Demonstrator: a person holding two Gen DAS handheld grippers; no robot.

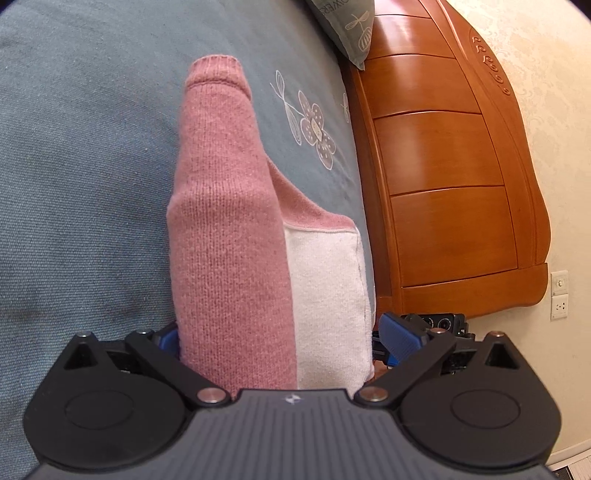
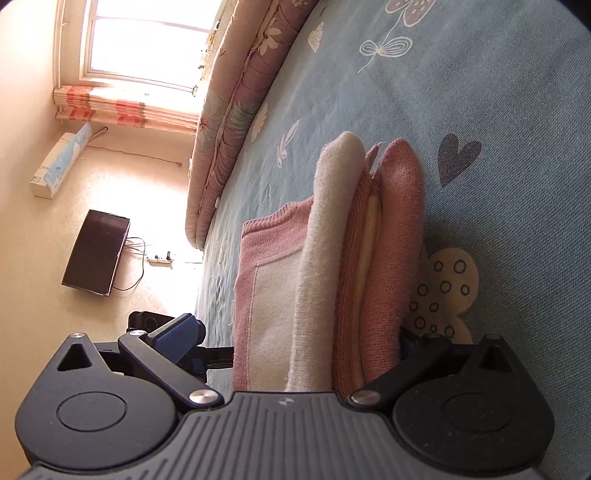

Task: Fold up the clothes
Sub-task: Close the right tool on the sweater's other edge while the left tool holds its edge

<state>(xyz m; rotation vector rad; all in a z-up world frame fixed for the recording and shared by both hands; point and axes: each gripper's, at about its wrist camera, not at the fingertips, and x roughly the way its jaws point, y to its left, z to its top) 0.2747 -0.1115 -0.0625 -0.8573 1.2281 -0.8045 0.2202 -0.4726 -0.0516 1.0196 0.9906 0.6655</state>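
Folding: a pink and cream knitted sweater (image 1: 225, 221) is seen lying on the bed in a thick, layered bundle, with one pink sleeve laid along its top.
Left claw (image 1: 280, 336): its fingers are spread wide on either side of the bundle's near end; whether the cloth is pressed cannot be told.
Right claw (image 2: 295, 332): it is likewise spread wide around the stacked layers (image 2: 369, 266), one blue pad (image 2: 177, 336) standing clear of the cloth.
Stage: the scene would fit a bundle about to be gathered for another fold, or one just set down.
Care: if a fold is made, all layers are best caught together and both ends kept level, so that the stack is not skewed.
Surface: a grey-blue bedspread printed with flowers and hearts (image 2: 480, 110) is soft and likely gives under pressure.
Room: a polished wooden headboard (image 1: 443, 184), a patterned pillow (image 1: 343, 26), a bright window (image 2: 147, 40) and a dark screen (image 2: 96, 254) are visible.
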